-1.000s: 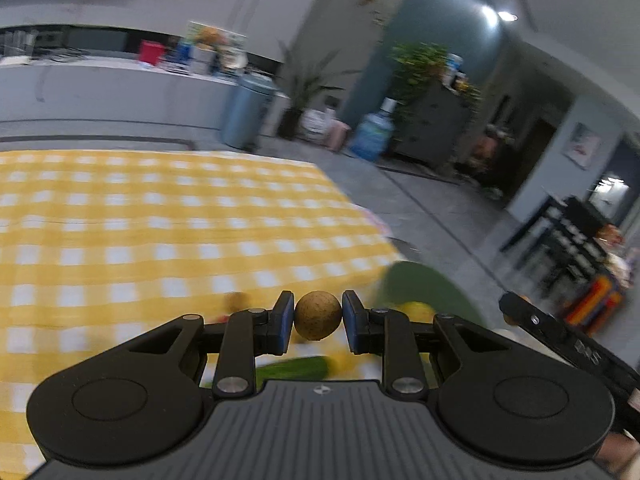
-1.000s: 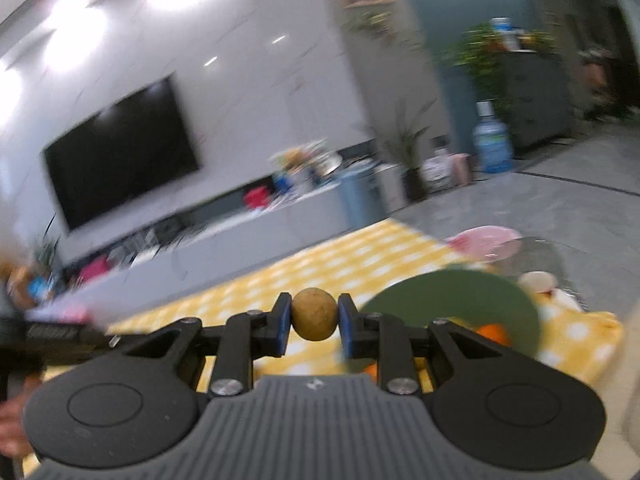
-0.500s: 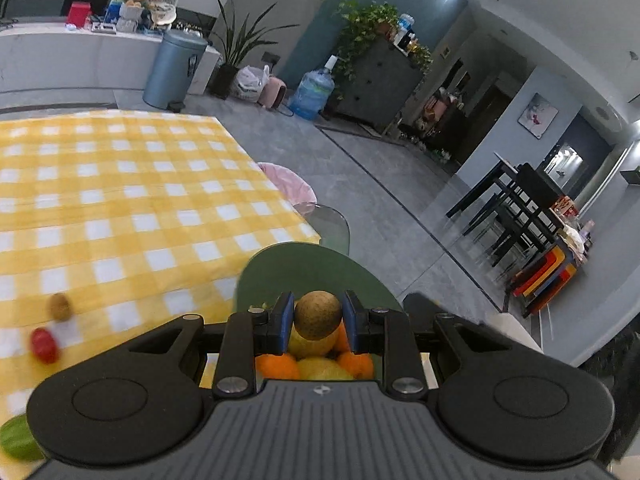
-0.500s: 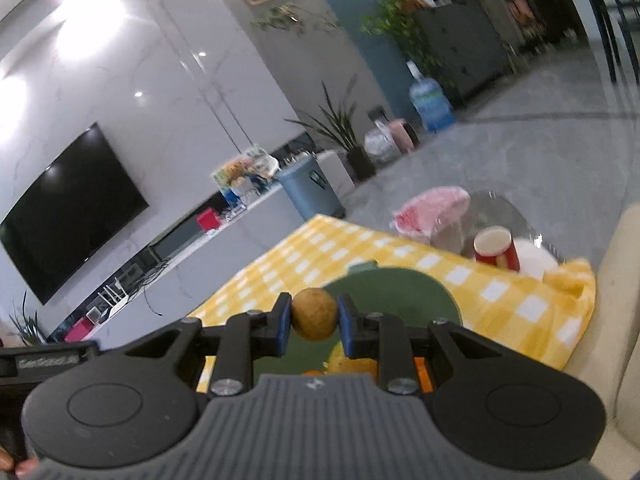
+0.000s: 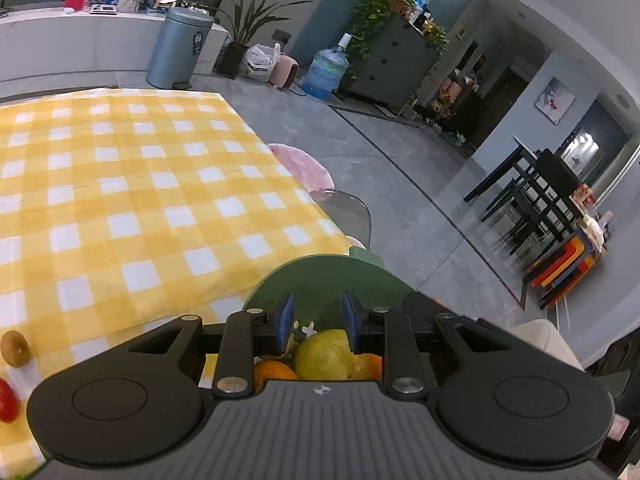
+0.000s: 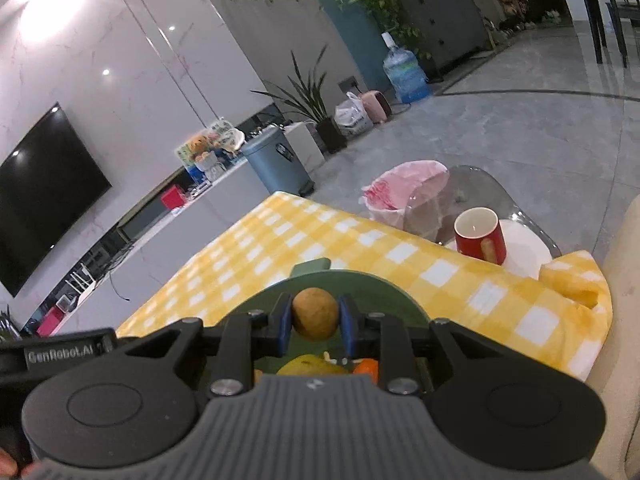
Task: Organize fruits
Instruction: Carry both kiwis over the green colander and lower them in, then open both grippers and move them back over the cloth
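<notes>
My left gripper (image 5: 318, 320) hangs over the green bowl (image 5: 320, 276), jaws a small gap apart with nothing between them. Below it in the bowl lie a yellow-green fruit (image 5: 324, 354) and an orange (image 5: 272, 372). My right gripper (image 6: 314, 320) is shut on a small round brown fruit (image 6: 314, 312), held just above the same bowl (image 6: 360, 284); the yellow fruit (image 6: 308, 364) and an orange (image 6: 366, 366) show beneath. Another brown fruit (image 5: 15, 348) and a red fruit (image 5: 7, 404) rest on the checked cloth at the left.
The yellow checked tablecloth (image 5: 140, 184) stretches away to the left of the bowl. A red mug (image 6: 480, 236) on a white plate (image 6: 524, 240) stands on a glass side table beyond the bowl, beside a pink-lined bin (image 6: 404, 192). The table edge runs close behind the bowl.
Both grippers swung over the green bowl and sank toward it. The brown fruit that sat between the left jaws is gone from them. The right gripper still carries its brown fruit.
</notes>
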`<control>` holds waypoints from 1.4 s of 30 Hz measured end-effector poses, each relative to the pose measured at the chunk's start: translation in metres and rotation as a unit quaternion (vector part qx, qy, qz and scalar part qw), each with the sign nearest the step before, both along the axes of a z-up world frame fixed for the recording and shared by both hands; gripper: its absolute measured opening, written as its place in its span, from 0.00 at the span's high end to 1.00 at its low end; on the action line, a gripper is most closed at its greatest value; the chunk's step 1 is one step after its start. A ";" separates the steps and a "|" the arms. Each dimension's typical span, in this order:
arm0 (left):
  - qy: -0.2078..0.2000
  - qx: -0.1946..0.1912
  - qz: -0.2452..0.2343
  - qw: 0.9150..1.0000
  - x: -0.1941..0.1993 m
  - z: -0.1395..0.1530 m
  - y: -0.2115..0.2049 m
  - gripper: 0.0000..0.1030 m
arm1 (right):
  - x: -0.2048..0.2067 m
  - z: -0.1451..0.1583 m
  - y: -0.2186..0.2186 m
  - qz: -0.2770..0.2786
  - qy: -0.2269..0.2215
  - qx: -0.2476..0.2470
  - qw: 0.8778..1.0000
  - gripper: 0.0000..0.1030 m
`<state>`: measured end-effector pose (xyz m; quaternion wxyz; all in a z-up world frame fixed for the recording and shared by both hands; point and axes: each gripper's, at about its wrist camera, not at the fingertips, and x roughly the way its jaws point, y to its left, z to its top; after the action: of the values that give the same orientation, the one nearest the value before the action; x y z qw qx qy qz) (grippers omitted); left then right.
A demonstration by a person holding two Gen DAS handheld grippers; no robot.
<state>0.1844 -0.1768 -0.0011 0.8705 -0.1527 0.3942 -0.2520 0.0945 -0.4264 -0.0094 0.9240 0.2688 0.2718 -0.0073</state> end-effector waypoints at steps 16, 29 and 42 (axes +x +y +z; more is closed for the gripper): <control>-0.023 0.023 -0.002 0.999 -0.018 0.014 0.003 0.44 | -0.005 0.001 0.006 -0.009 0.008 -0.017 1.000 0.43; -0.017 0.058 0.011 0.998 -0.042 0.042 0.022 0.36 | -0.022 0.024 0.037 0.021 0.014 -0.061 0.998 0.37; -0.014 0.085 0.010 0.996 -0.074 0.050 0.045 0.25 | -0.043 0.041 0.054 0.029 0.024 -0.081 0.996 0.19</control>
<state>0.1106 -0.1314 0.0493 0.8880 -0.0787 0.4008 -0.2111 0.0510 -0.3729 0.0311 0.9359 0.1842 0.3002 -0.0087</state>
